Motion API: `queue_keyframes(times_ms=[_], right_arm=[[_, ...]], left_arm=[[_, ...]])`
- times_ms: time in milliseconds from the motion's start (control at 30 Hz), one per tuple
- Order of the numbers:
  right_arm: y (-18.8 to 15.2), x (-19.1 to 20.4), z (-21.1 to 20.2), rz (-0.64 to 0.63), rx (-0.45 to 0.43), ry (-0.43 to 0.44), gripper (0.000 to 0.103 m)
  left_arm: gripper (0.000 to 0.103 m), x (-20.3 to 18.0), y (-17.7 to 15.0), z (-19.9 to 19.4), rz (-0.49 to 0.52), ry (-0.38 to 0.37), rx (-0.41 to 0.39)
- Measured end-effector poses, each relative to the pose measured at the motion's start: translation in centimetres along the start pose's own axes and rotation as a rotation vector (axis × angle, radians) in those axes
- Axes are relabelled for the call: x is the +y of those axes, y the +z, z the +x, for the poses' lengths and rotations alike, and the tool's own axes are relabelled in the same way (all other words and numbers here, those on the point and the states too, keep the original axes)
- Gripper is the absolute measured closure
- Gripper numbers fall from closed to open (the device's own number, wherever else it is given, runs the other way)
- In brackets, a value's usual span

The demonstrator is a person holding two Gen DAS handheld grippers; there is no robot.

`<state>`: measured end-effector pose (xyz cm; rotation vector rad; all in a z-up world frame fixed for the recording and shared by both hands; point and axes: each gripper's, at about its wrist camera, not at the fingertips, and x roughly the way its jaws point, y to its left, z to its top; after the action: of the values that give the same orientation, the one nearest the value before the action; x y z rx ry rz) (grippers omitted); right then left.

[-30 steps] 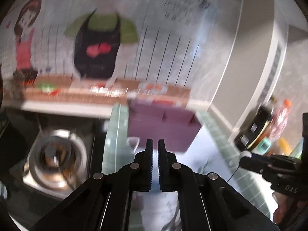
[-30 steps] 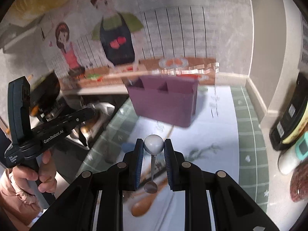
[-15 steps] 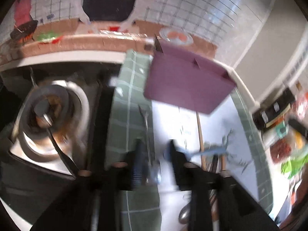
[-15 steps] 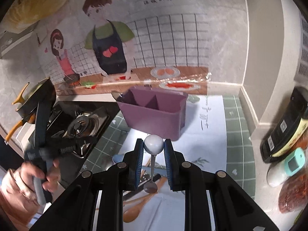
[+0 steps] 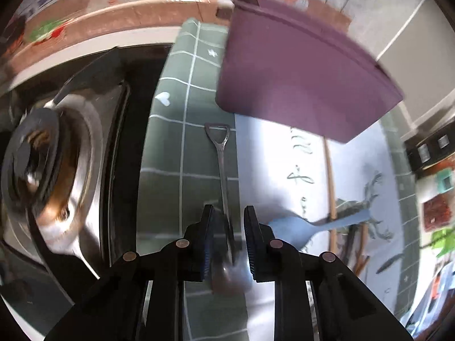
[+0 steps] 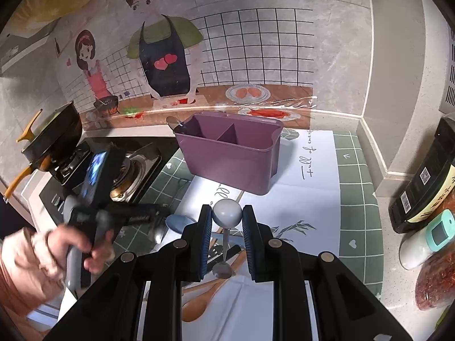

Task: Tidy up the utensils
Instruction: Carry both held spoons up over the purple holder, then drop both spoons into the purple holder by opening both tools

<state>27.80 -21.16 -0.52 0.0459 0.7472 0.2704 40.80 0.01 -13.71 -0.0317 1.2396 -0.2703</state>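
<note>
My left gripper (image 5: 227,221) points down at the counter, jaws closing. Between them lies a metal spoon with a shovel-style handle (image 5: 220,153); its blurred bowl sits low between the fingers, and no pad visibly presses on it. My right gripper (image 6: 227,218) is shut on the ball end of a small metal spoon (image 6: 227,213), which hangs down below the jaws. The purple two-compartment caddy (image 5: 298,71) (image 6: 227,156) stands just beyond. On the mat lie a blue spoon (image 5: 298,224) (image 6: 179,223), a wooden spoon (image 6: 199,304) and a wooden chopstick (image 5: 330,176).
A gas stove (image 5: 42,170) (image 6: 128,167) borders the green mat on the left, with a black pan (image 6: 57,130) on its far burner. A hand (image 6: 85,250) holds the left gripper. A dark bottle (image 6: 421,187), a thermometer (image 6: 426,238) and food packs crowd the right.
My left gripper tipped from facing the wall down to the counter, opened from shut, and now straddles the shovel-handled spoon with a narrower gap. The right gripper holds its spoon as before.
</note>
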Motion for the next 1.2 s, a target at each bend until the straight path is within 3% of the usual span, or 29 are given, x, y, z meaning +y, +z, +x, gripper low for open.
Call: queue_keyframes(times_ms=[133, 200, 267, 433, 533, 600, 733, 900, 967, 1067, 1200], right_arm=[[-0.1, 0.2, 0.1, -0.006, 0.0, 0.006, 0.083], [0.0, 0.4, 0.2, -0.018, -0.003, 0.0, 0.083], [0.0, 0.6, 0.3, -0.026, -0.004, -0.006, 0.083], [0.1, 0.7, 0.0, -0.026, -0.021, -0.004, 0.083], [0.4, 0.9, -0.2, -0.033, -0.023, -0.008, 0.083], [0.4, 0.9, -0.2, -0.031, -0.027, -0.003, 0.083], [1.2, 1.0, -0.6, -0.012, -0.046, 0.024, 0.083], [6.9, 1.2, -3.6, -0.052, -0.172, 0.037, 0.083], [9.6, 1.3, -4.3, -0.081, -0.231, 0.017, 0.083], [13.4, 0.5, -3.8, -0.073, -0.275, 0.017, 0.083], [15.5, -0.6, -1.4, -0.071, -0.282, 0.003, 0.083]], left_arm=[[0.083, -1.6, 1.4, 1.1, 0.057, 0.082, 0.051], [0.097, -2.4, 1.4, 1.3, 0.095, 0.122, 0.019], [0.097, -2.8, 0.9, 1.1, 0.116, 0.113, -0.033], [0.097, -1.9, -2.9, -4.3, 0.047, -0.014, -0.282], [0.097, -1.8, -4.6, -8.4, 0.026, -0.033, -0.462], [0.097, -1.7, -4.8, -10.3, 0.017, -0.036, -0.534], [0.097, -2.7, -3.2, -15.1, 0.043, -0.088, -0.7], [0.097, -4.3, 1.5, -21.7, 0.054, -0.182, -0.919], [0.097, -5.3, 3.7, -22.6, 0.053, -0.185, -1.01], [0.097, -6.2, 6.0, -21.8, 0.048, -0.181, -1.05], [0.097, -6.6, 7.5, -18.0, 0.007, -0.128, -1.1]])
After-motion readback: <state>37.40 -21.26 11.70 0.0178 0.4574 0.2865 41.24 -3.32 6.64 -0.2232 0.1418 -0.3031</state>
